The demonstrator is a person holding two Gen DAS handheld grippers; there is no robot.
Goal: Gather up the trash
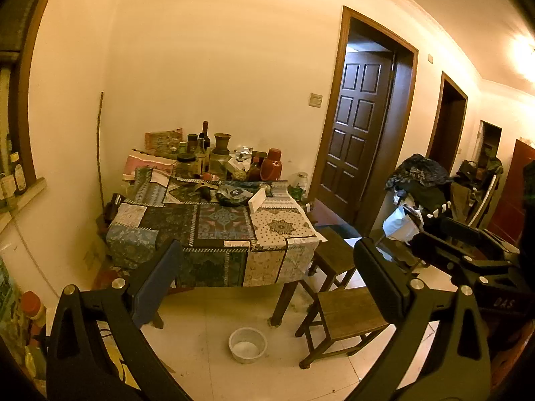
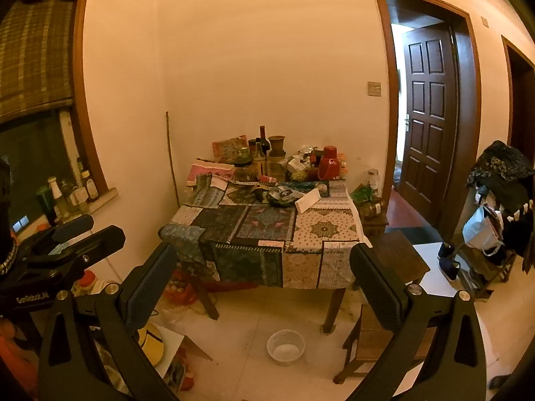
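A table (image 1: 214,230) (image 2: 267,230) with a patchwork cloth stands against the far wall. On it lie a crumpled dark wrapper (image 1: 232,194) (image 2: 284,196) and a white paper box (image 1: 256,198) (image 2: 307,201), in front of a cluster of bottles and jars (image 1: 207,153) (image 2: 267,157). My left gripper (image 1: 267,257) is open and empty, well short of the table. My right gripper (image 2: 264,260) is open and empty too, also back from the table. The right gripper shows at the right of the left wrist view (image 1: 461,244), and the left one at the left of the right wrist view (image 2: 70,234).
Wooden stools (image 1: 344,317) (image 2: 398,260) stand at the table's right corner. A white bowl (image 1: 247,344) (image 2: 286,346) sits on the tiled floor. A rack piled with clothes and bags (image 1: 421,193) (image 2: 498,207) is at the right. An open door (image 1: 357,133) (image 2: 428,117) lies beyond. Clutter (image 2: 174,361) lies left of the table.
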